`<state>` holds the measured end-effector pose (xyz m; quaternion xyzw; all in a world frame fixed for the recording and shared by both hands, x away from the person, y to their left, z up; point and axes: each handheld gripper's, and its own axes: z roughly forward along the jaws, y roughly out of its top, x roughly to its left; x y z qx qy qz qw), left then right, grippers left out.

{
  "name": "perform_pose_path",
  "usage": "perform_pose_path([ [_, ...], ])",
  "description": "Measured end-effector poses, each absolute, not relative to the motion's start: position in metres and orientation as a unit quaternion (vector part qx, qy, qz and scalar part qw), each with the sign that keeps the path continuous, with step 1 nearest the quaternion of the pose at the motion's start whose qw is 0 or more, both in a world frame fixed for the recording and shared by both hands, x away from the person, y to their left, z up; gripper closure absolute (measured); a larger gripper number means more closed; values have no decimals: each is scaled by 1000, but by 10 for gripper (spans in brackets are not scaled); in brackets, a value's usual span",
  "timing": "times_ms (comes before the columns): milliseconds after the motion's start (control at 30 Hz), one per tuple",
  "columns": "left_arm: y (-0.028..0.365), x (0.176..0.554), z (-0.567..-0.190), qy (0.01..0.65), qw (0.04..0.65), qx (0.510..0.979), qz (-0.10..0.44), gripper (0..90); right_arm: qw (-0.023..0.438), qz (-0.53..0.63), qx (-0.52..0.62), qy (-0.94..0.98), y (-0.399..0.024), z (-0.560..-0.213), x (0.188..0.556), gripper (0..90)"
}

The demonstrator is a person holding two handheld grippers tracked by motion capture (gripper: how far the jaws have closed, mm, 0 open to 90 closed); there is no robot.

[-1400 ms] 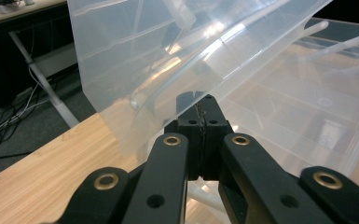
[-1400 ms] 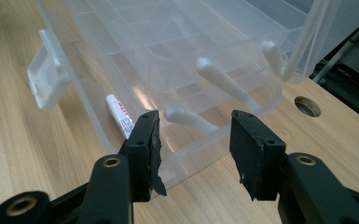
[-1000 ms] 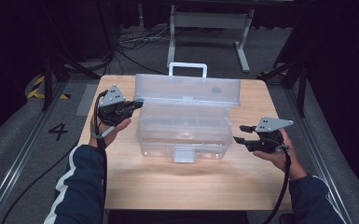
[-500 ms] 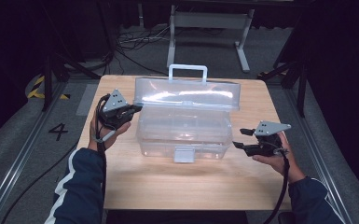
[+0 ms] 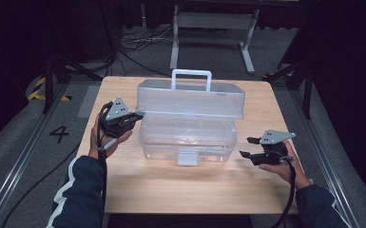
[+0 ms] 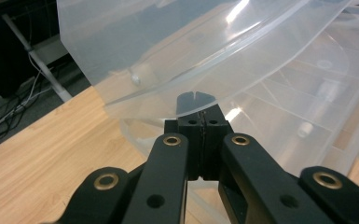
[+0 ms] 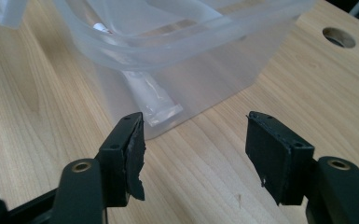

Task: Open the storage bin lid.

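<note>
Clear storage box (image 5: 185, 142), long axis three-to-nine: raised lid (image 5: 190, 99) edge pinched in left tongs (image 5: 134, 115); right tongs (image 5: 248, 147), just widened and empty, at its four o'clock corner.

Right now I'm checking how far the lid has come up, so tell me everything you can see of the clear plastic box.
The clear plastic box is see-through, with a hinged lid raised partway, a handle on top and a front latch hanging free. It sits mid-table. The left tongs, shut, pinch the lid's left edge. The right tongs, jaws just opened, stand apart beside its right end.
</note>
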<state>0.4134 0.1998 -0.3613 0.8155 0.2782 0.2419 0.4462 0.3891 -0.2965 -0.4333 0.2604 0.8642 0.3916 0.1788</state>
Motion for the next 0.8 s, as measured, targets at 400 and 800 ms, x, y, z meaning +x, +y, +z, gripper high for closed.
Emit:
perform_pose_path([
  [400, 205, 405, -371, 281, 438, 820, 241, 900, 166, 395, 274, 861, -299, -439, 388, 385],
  [800, 207, 398, -377, 278, 436, 821, 243, 900, 163, 393, 273, 863, -299, -441, 388, 385],
])
